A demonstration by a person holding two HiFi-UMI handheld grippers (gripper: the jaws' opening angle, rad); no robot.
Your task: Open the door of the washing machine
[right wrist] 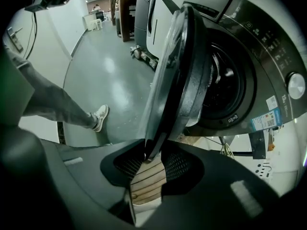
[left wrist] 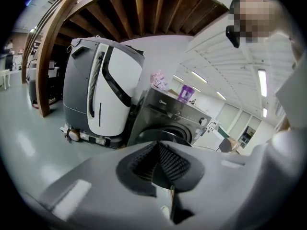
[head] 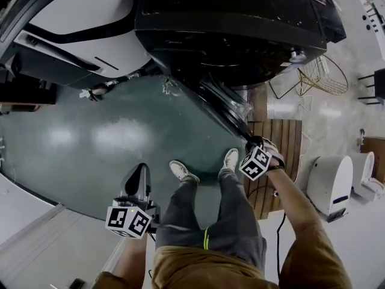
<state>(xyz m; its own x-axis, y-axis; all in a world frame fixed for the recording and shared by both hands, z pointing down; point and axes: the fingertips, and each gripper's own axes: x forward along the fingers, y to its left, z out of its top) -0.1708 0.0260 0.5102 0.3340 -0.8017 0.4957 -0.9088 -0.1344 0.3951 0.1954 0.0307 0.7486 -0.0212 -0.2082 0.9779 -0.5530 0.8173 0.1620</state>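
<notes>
The dark front-loading washing machine point(head: 228, 35) stands at the top of the head view. Its round door point(head: 222, 110) hangs swung out toward me. My right gripper point(head: 251, 142) points steeply down at the door's outer edge. In the right gripper view the door point(right wrist: 180, 75) stands edge-on beside the open drum point(right wrist: 225, 80), and its rim sits between the pads of my right gripper point(right wrist: 149, 159), which is shut on it. My left gripper point(head: 139, 170) hangs low at the left, apart from the machine point(left wrist: 172, 116). The left gripper point(left wrist: 157, 164) is shut with nothing in it.
A large white and grey floor-cleaning machine point(head: 78, 23) stands left of the washer. A wooden slat platform point(head: 283, 137), a wire chair point(head: 325, 77) and a white appliance point(head: 331, 182) are on the right. My shoes point(head: 183, 172) stand on the green floor below the door.
</notes>
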